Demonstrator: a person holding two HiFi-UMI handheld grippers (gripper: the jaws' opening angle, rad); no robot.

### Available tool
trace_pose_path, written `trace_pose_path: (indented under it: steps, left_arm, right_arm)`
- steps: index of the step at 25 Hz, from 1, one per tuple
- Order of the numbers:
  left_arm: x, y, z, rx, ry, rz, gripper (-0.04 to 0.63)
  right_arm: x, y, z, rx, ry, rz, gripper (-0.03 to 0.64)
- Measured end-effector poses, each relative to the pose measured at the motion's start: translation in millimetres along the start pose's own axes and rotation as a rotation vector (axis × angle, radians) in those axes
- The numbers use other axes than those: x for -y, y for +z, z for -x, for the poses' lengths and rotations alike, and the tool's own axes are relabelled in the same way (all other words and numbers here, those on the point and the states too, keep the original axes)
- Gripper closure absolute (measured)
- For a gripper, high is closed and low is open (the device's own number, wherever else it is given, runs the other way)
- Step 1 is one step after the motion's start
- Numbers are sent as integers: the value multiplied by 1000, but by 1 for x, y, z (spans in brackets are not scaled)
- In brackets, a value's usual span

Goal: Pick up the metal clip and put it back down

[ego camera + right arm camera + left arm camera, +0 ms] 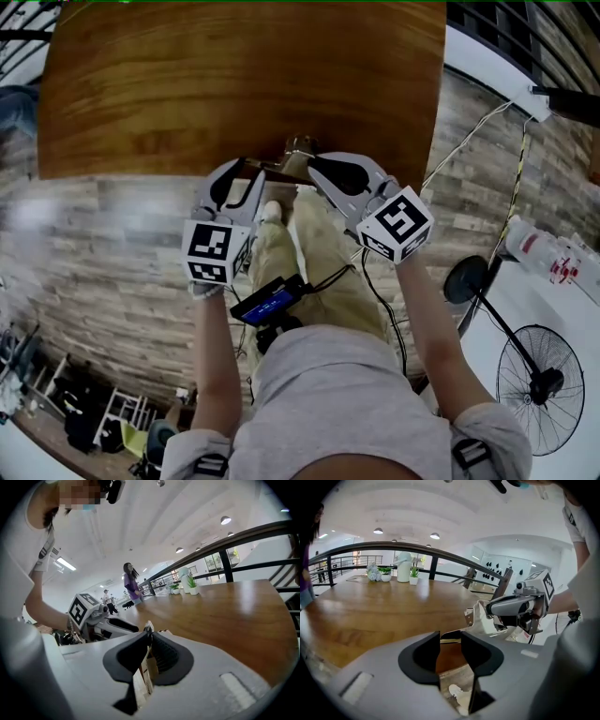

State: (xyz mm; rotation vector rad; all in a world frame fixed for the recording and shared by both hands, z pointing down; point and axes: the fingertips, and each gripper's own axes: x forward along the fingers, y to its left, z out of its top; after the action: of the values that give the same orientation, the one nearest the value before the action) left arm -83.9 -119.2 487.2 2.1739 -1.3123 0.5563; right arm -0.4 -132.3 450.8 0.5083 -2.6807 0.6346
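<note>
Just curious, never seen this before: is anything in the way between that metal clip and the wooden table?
Nothing visible does. The right gripper holds the metal clip at the near edge of the wooden table, where the wood is bare; a jug and plants stand far off.

We hold both arms forward and down, the left forearm [217, 356] and the right forearm [427, 319] bare and running nearly side by side toward the near edge of the worktop [234, 84]. Our left tongs [246, 169] [450, 637] sit at that edge with the jaws apart and a clear gap between the pads. Our right tongs [314, 169] [150, 637] reach the same edge just beside them, tips angled in toward the left pair, jaws pressed together on the metal clip [149, 631]. Both marker cubes face up on our side of the worktop edge.
</note>
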Motion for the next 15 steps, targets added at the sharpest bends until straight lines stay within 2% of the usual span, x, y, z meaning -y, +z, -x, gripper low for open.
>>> trace_pose_path:
  steps: [15]
  left_arm:
    - [-11, -28, -13, -68, 9, 33, 448]
  right_arm:
    - [12, -27, -21, -57, 4, -46, 578]
